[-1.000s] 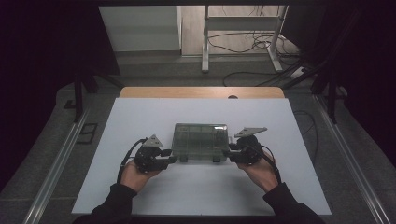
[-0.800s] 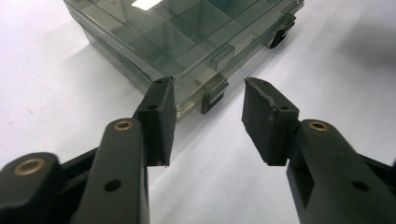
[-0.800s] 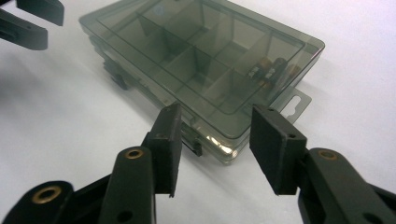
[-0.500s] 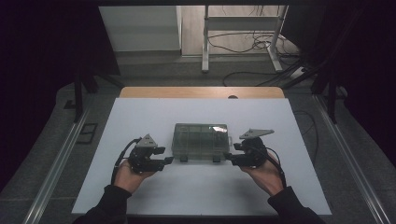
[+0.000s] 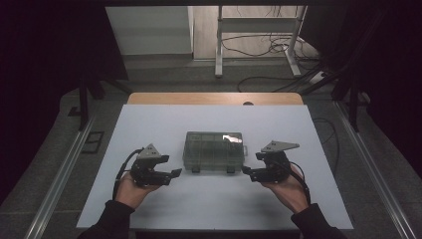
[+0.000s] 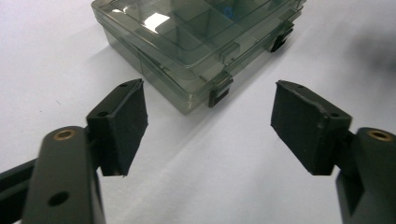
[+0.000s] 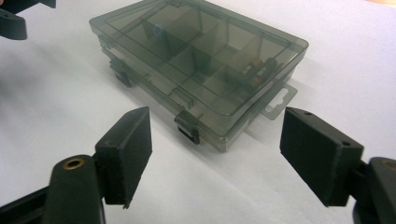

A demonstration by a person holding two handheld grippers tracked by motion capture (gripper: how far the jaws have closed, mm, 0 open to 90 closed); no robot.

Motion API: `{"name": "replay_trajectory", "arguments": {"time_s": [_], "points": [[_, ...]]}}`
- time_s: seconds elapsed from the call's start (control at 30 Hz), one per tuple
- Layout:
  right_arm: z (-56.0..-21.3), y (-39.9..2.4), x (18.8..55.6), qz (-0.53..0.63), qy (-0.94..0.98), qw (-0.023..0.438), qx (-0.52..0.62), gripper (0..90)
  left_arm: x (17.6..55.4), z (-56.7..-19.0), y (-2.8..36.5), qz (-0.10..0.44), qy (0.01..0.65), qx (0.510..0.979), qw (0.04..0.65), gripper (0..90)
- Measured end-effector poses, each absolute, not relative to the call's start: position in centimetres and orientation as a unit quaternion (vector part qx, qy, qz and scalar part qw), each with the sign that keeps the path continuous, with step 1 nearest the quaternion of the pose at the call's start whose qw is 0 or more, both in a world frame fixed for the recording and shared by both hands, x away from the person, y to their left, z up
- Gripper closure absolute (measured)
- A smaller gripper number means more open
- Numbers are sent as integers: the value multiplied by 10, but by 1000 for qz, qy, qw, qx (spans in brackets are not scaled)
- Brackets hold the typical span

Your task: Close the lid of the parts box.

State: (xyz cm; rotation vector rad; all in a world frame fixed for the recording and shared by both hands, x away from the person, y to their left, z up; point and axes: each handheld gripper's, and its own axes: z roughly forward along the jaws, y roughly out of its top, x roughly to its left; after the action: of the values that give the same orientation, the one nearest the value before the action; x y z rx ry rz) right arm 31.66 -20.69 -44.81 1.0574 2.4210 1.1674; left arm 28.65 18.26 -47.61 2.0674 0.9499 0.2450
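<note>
A smoky clear compartment box (image 5: 214,151) lies lid-down-shut in the middle of the white table, with two dark latches on its near side. My left gripper (image 5: 173,174) rests on the table just left of the box's near left corner and is open. In the left gripper view its pads (image 6: 126,121) stand wide apart, short of the box (image 6: 187,37) and its latch (image 6: 218,94). My right gripper (image 5: 247,172) is open by the near right corner, and the box (image 7: 201,60) lies beyond its jaws. Both pairs of jaws have just been opening, with nothing between them.
The white table top (image 5: 149,124) ends in a wooden strip (image 5: 214,98) at the far edge. Beyond it stand a metal frame (image 5: 219,45) and loose cables (image 5: 259,45) on the floor. The left gripper's jaw tip (image 7: 14,21) shows in the right gripper view.
Both grippers have eased outward, away from the box's near corners, and their jaws have spread wider. The box has stayed where it was.
</note>
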Motion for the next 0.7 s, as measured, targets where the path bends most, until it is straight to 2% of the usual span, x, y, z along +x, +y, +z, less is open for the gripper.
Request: {"name": "replay_trajectory", "arguments": {"time_s": [0.43, 0.7], "points": [[-451, -213, 306, 403, 834, 128, 355, 151, 274, -472, 193, 97, 398, 807, 425, 119], [-451, -216, 298, 396, 835, 146, 352, 60, 264, -470, 203, 96, 410, 799, 429, 85]]}}
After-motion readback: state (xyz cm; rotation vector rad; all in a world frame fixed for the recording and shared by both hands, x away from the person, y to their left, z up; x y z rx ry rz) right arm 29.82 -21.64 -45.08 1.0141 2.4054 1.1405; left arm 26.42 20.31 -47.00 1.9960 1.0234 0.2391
